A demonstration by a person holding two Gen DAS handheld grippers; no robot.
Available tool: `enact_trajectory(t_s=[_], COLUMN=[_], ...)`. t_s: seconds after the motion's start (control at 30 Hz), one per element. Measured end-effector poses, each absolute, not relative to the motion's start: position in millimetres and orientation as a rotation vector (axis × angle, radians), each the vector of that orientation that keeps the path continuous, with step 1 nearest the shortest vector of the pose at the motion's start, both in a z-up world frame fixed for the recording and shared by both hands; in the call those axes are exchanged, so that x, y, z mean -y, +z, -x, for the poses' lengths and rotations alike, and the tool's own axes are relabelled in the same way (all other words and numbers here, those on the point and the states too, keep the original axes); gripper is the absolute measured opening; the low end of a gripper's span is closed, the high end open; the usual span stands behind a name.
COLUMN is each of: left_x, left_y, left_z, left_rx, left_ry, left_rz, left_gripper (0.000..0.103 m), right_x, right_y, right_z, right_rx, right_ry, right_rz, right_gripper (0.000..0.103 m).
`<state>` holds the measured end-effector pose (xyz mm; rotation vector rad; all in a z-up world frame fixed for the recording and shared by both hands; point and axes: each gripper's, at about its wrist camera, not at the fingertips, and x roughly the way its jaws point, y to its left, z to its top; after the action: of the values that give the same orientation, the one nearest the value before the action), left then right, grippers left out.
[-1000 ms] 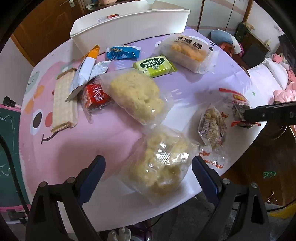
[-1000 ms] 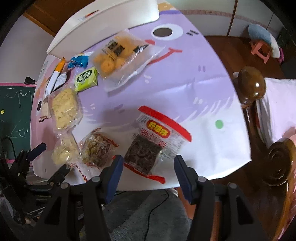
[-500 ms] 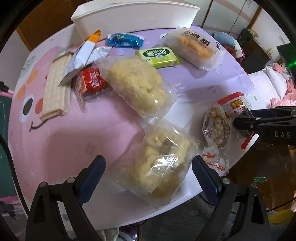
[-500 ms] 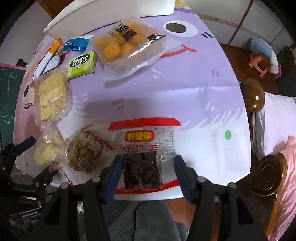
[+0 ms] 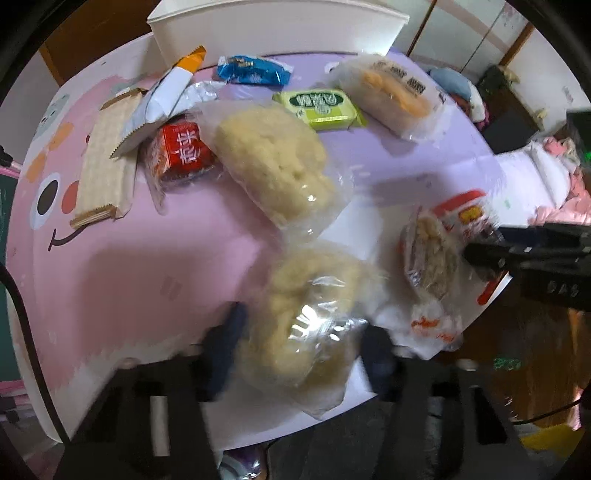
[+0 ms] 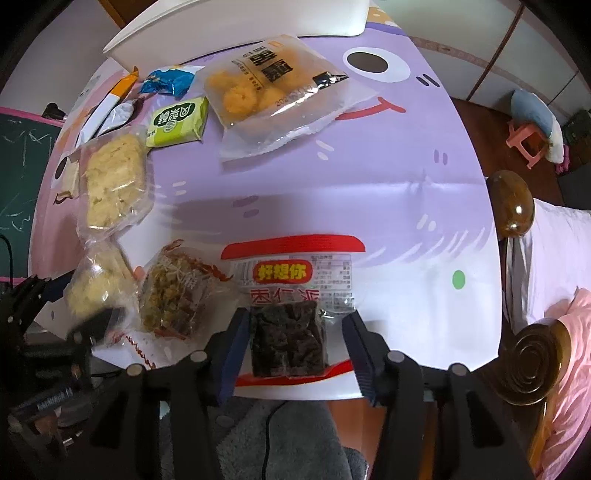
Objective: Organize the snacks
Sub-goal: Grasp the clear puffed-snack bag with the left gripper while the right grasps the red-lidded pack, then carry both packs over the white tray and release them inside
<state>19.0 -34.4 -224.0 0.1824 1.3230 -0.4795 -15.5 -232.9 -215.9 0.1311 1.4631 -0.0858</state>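
Several snack packs lie on a round table with a pink and purple cartoon cover (image 5: 110,266). My left gripper (image 5: 303,350) is blurred, its fingers narrowing around a clear bag of pale yellow crisps (image 5: 306,310) at the table's near edge; the same bag shows in the right wrist view (image 6: 92,284). My right gripper (image 6: 295,347) is open, its fingers on either side of a dark brown snack in a red-and-clear pack (image 6: 291,325). It also shows in the left wrist view (image 5: 480,254). A white bin (image 5: 273,26) stands at the far edge.
Other packs lie between: a second pale crisp bag (image 5: 273,170), a green bar (image 5: 321,107), an orange puff bag (image 6: 255,88), a blue pack (image 5: 251,72), a red pack (image 5: 184,151), a wafer pack (image 5: 103,162), and a nut brittle pack (image 6: 173,295). A bed with a wooden post (image 6: 513,206) is at right.
My left gripper's fingers have closed inward around the near crisp bag and the view blurs. My right gripper has moved forward, so the dark snack pack sits between its fingers.
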Motion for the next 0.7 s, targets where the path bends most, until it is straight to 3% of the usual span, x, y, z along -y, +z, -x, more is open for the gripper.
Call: enact_trajectory(t_s=[0.13, 0.37, 0.7], left_x=[32.2, 22.9, 3.2], left_y=[-218.7, -198.0, -101.9], left_z=[-18.2, -10.7, -9.4], left_rx=[-1.304, -1.278, -1.116], left_ry=[-0.449, -0.401, -0.334], left_rz=[-0.148, -0.09, -0.007], left_gripper=[0.039, 0.038, 0.038], right_x=[235.1, 246.0, 251.2], right_y=[-211.7, -188.6, -127.5], right_z=[18.8, 16.3, 9.1], right_rx=[-1.453, -1.404, -1.27], right_ry=[-0.082, -0.068, -0.01], right_rz=[-0.143, -0.175, -0.178], right_gripper=[0.048, 0.042, 0.042])
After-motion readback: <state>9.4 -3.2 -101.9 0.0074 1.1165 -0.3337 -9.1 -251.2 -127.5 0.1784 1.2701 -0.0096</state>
